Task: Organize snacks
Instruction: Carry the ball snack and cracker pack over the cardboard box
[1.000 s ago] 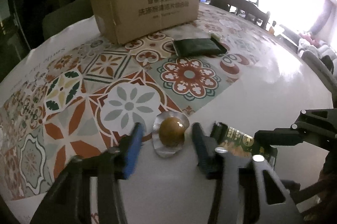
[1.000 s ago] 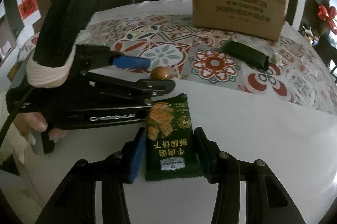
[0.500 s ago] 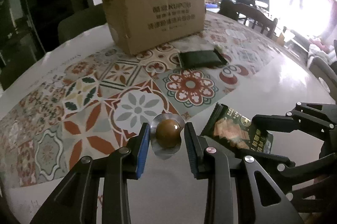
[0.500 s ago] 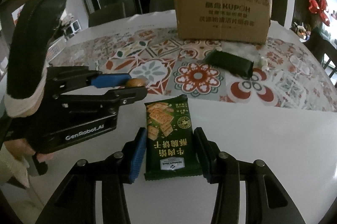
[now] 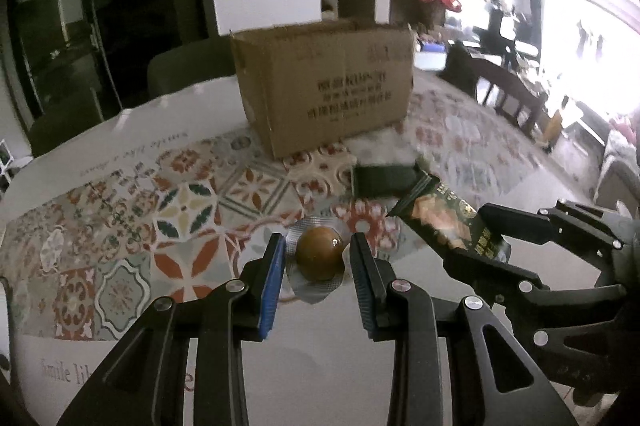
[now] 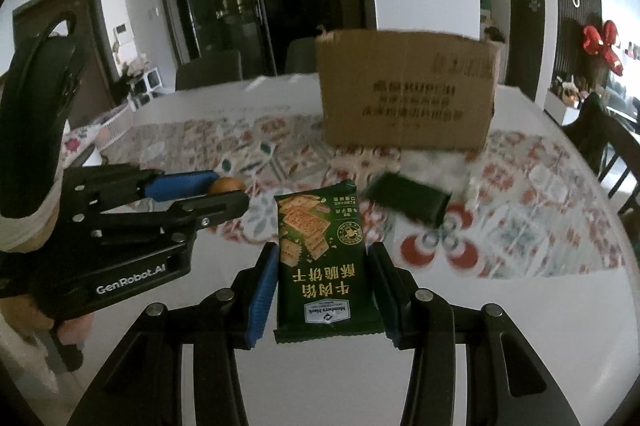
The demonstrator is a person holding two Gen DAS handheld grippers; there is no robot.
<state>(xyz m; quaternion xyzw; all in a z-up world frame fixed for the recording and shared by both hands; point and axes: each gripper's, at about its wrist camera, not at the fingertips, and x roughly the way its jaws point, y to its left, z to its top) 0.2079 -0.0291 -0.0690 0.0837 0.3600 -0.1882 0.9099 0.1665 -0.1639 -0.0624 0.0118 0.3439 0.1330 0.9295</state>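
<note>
- Cardboard box (image 5: 326, 88) stands ahead of both claws; we cannot see inside
- left gripper (image 5: 318, 258) pinches our brown egg pack (image 5: 319, 258)
- right gripper (image 6: 322, 262) clamps our green cracker packet (image 6: 322, 262); dark packet (image 6: 406, 198) beyond

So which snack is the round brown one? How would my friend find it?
Start at the big cardboard box at the back of the patterned tablecloth and come toward the cameras. The left gripper holds the brown egg-shaped snack in its clear wrapper. It is the only round one: the green cracker packet and dark packet are flat.
</note>
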